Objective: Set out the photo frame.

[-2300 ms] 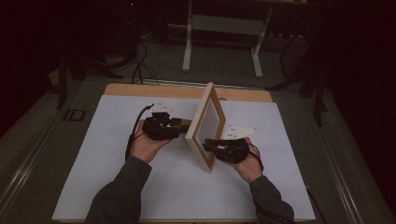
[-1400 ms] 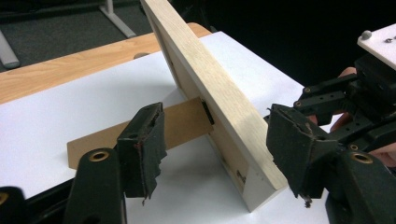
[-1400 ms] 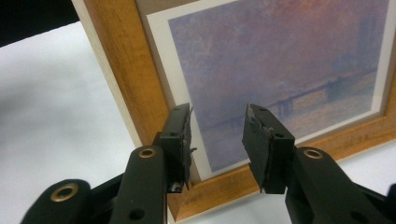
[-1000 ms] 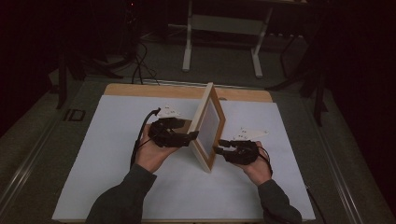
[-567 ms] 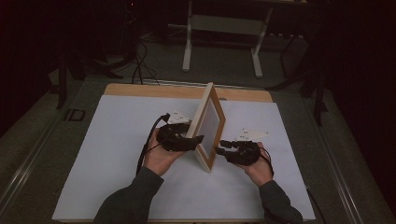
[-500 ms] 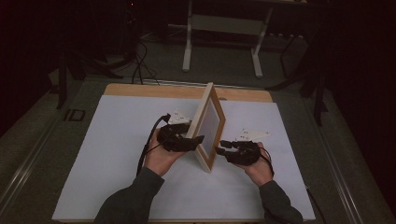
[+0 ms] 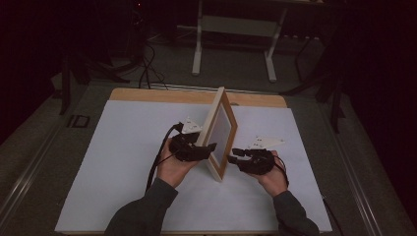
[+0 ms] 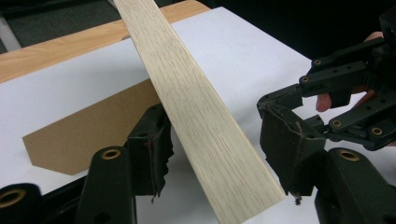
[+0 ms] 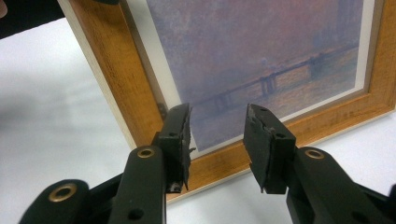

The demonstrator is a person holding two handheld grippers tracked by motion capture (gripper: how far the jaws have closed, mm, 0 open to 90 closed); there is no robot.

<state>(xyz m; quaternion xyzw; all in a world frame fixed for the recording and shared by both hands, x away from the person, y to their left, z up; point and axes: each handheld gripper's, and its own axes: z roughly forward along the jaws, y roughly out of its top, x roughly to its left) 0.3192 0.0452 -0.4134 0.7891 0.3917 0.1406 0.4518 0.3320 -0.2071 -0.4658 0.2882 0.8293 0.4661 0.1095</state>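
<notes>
A wooden picture frame stands on its edge on the white sheet, holding a hazy purple print. My left gripper reaches it from the left. Its jaws have just been closing and straddle the pale wood edge; the left pad lies close against the wood, while a gap remains at the right pad. The brown back stand lies flat behind. My right gripper stands open before the lower frame rail, with nothing between its fingers.
The sheet covers a wooden tabletop that shows along the far edge. Beyond it are a metal stand's legs and cables on the dark floor. A person's sleeves enter from below.
My left hand has moved right and down to the frame, and its jaws have narrowed around the frame's edge. The right gripper and the frame have stayed in place.
</notes>
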